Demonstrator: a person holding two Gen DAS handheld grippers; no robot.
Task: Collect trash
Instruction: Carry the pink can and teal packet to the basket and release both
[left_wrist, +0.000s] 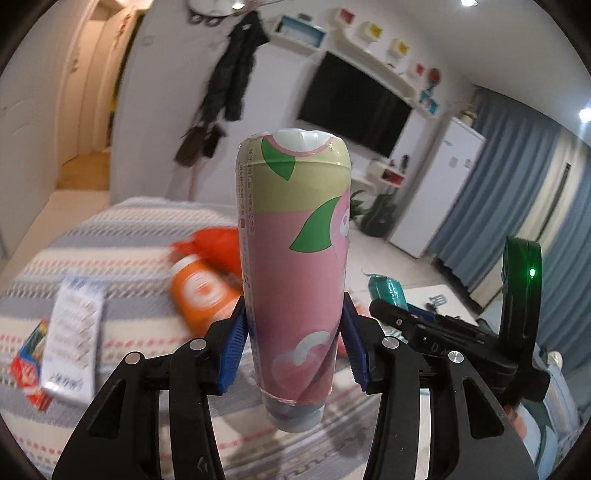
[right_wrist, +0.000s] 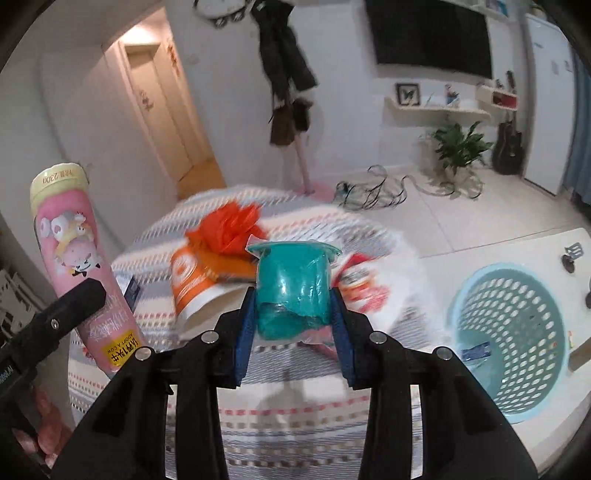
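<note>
The pink bottle (left_wrist: 295, 266) wears a glossy, smooth plastic sleeve. The teal packet (right_wrist: 293, 291) is shiny crinkled film. Both grippers' pads (left_wrist: 232, 354) look ribbed blue plastic. The bed (right_wrist: 280, 417) has matt woven cloth; the basket (right_wrist: 513, 332) is perforated plastic.

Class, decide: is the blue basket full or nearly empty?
Nearly empty: the blue basket shows bare perforated walls and floor, with only one small blue scrap inside.

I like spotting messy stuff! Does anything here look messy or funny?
Yes. An orange-and-white tub lies tipped on its side on the striped bed cover, beside a crumpled orange plastic bag. Tangled cables sprawl across the floor too.
</note>
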